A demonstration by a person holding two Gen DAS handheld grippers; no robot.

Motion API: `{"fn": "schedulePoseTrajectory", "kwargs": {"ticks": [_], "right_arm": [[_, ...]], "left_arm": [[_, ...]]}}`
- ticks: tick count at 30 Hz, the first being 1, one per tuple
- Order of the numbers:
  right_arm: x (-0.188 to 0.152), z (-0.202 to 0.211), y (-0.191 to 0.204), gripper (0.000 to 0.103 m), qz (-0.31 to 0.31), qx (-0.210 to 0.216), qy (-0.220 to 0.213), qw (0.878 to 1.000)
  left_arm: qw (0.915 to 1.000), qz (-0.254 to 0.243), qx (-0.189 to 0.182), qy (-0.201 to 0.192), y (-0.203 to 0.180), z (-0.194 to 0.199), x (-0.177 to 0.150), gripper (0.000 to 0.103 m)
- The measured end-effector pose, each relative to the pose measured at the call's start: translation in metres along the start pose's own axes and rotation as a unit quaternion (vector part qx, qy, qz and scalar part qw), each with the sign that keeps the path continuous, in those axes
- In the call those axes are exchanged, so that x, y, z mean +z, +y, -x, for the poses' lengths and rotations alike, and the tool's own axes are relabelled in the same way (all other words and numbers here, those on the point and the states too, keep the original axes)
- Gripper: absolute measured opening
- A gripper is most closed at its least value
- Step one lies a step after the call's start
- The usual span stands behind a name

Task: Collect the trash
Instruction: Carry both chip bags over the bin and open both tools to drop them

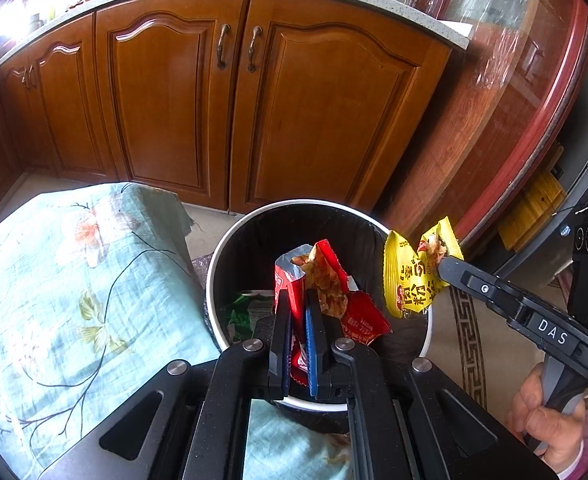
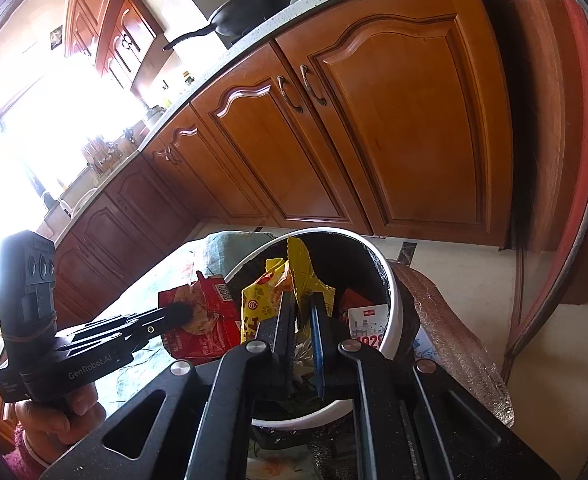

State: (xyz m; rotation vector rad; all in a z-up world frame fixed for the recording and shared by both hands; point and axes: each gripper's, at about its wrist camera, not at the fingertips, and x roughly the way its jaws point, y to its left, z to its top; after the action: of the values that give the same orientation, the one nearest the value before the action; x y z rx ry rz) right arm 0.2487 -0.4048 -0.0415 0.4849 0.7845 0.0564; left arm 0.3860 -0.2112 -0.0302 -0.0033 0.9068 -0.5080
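Item, nearest you: your left gripper [image 1: 298, 312], jaws pinched on the red wrapper [image 1: 326, 280]. The wrapper stands roughly upright between the pads, long axis running up and away from you, torn open end at the top. It hangs over the mouth of the bin [image 1: 428, 336], inside the near half of the rim.

Item: your right gripper [image 2: 304, 312], jaws pinched on the yellow wrapper [image 2: 302, 276]. In the left view that wrapper [image 1: 410, 276] sits at the bin's right rim, crumpled, long axis near vertical, partly over the opening and partly outside it. Your right hand [image 1: 546, 412] holds the handle at lower right; your left hand [image 2: 59, 412] shows at lower left in the right view.

Item: bin, round, white rim, dark liner, with green and red-and-white packets already at the bottom.

Edges: a floral cloth [image 1: 73, 280] covers a surface touching the bin's left side. Wooden cabinet doors [image 1: 233, 112] stand beyond, with a strip of bare floor between. The two wrappers are apart, with open bin mouth between them.
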Motion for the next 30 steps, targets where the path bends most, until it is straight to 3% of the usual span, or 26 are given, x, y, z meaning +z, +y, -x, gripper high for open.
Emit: {"fn": "schedulePoseTrajectory", "kwargs": {"ticks": [23,30], "right_arm": [[0.005,-0.029,-0.004,0.01,0.006,-0.024,0.035,0.999],[0.007,-0.034,-0.006,0.018,-0.002,-0.024,0.044,0.999]], "left_arm": [[0.9995,0.005,-0.004,0.031,-0.005,-0.026,0.019,0.006],[0.9993,0.02,-0.004,0.031,0.001,-0.024,0.021,0.032]]}}
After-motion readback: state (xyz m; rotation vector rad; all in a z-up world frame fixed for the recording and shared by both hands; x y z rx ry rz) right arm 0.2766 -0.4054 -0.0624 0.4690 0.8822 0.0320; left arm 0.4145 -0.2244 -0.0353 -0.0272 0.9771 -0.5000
